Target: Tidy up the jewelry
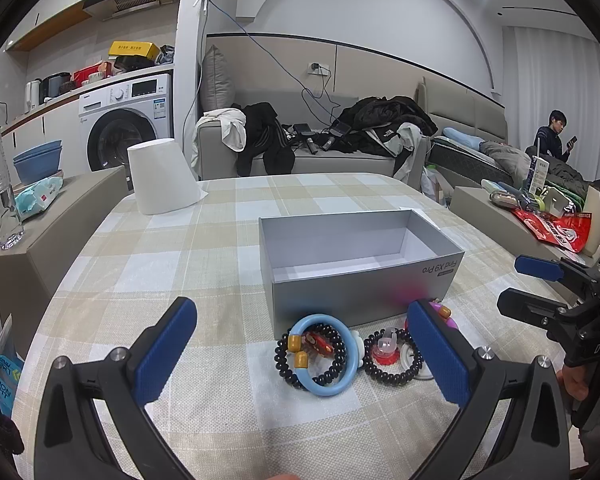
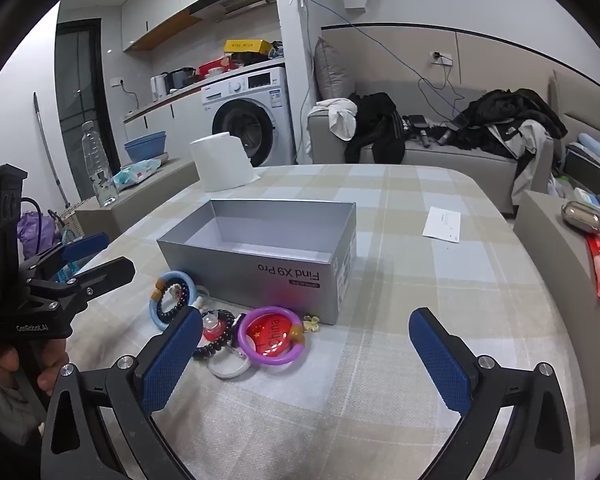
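Nearest, both the left gripper (image 1: 300, 344) and right gripper (image 2: 306, 344) hang spread wide, holding nothing. Just beyond, on the checked tablecloth (image 2: 400, 240), jewelry lies clustered: a blue bangle (image 1: 320, 354) ringed with black beads, and a purple bangle (image 2: 270, 336) over a red "China" tag. Behind stands an open grey box (image 2: 260, 248) printed "Find X9 Pro". Only the right view shows a white card (image 2: 442, 224).
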A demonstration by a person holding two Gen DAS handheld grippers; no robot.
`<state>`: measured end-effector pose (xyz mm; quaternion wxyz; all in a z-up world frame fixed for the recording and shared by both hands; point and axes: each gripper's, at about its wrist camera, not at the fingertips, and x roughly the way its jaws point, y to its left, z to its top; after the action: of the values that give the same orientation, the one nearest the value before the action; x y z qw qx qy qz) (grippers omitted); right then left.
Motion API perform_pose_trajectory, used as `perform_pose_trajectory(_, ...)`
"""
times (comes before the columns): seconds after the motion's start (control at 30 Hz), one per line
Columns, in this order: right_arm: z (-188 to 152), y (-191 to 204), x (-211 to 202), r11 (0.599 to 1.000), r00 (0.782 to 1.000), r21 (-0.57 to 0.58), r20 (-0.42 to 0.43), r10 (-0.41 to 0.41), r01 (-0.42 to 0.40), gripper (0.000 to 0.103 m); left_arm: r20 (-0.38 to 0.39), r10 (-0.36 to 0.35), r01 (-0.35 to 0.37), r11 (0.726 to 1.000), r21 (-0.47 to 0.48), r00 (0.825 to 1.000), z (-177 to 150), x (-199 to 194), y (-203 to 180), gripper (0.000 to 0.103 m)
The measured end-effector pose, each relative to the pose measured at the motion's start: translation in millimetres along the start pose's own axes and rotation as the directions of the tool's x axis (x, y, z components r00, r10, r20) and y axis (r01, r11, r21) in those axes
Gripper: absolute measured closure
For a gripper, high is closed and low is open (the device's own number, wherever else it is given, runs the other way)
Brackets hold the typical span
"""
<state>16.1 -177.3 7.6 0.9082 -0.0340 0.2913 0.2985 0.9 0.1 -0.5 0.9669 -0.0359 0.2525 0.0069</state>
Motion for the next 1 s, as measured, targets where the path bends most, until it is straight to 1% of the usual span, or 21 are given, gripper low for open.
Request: perform_pose_trajectory(1.0,-0.9,0.0,1.7,1.000,1.000,0.002,-0.003,0.000,0.000,0.000,-0.003,-0.001,0.001,1.000,-0.002,1.000,0.2,0.7,0.2,0.001)
